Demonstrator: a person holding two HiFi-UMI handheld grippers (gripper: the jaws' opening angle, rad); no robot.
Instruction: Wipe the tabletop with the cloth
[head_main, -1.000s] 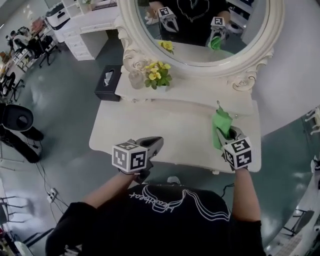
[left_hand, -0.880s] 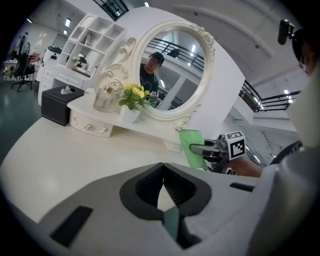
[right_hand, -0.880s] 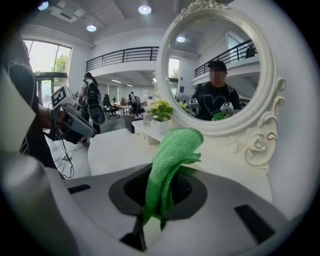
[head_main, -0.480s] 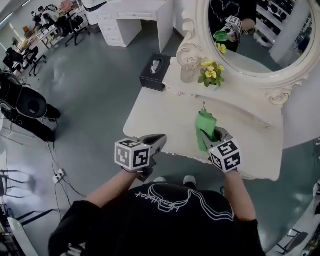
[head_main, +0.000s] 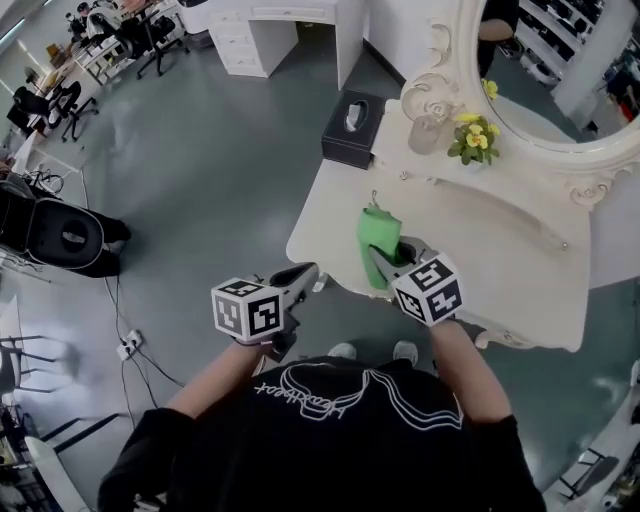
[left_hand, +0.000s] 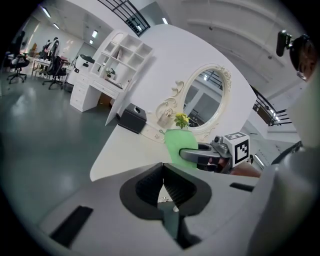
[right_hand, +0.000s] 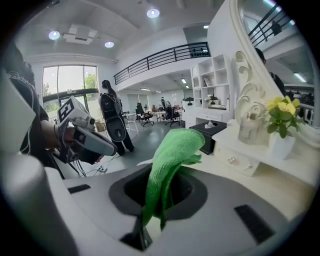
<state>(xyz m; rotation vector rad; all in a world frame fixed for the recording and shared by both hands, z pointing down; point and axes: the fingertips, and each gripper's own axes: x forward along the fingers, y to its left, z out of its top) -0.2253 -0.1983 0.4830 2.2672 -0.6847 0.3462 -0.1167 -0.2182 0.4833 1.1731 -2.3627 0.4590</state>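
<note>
Starting with the right gripper (head_main: 386, 258): what is held in it?

A green cloth (head_main: 377, 234) is clamped between its jaws. In the right gripper view the cloth is seen pinched low in the jaws, and its free end is folded over above them.

And where is the cloth placed with regard to the table?

It is held over the near left corner of the white dressing table (head_main: 500, 255), close to the edge. Whether the tabletop is touched by it cannot be told from either view.

How is the left gripper (head_main: 305, 272) set?

Its jaws are pressed together, pad to pad, and nothing is caught between them, as is shown in the left gripper view. It is held off the table, over the grey floor (head_main: 200, 170), just beside the table's left edge and apart from the right gripper.

What else is found on the table?

At the back, a black tissue box (head_main: 350, 128) is set at the far left end. A clear glass jar (head_main: 427, 130) is placed beside it, and a small pot of yellow flowers (head_main: 473, 140) is stood next to the jar, under the oval mirror (head_main: 560, 100).
</note>
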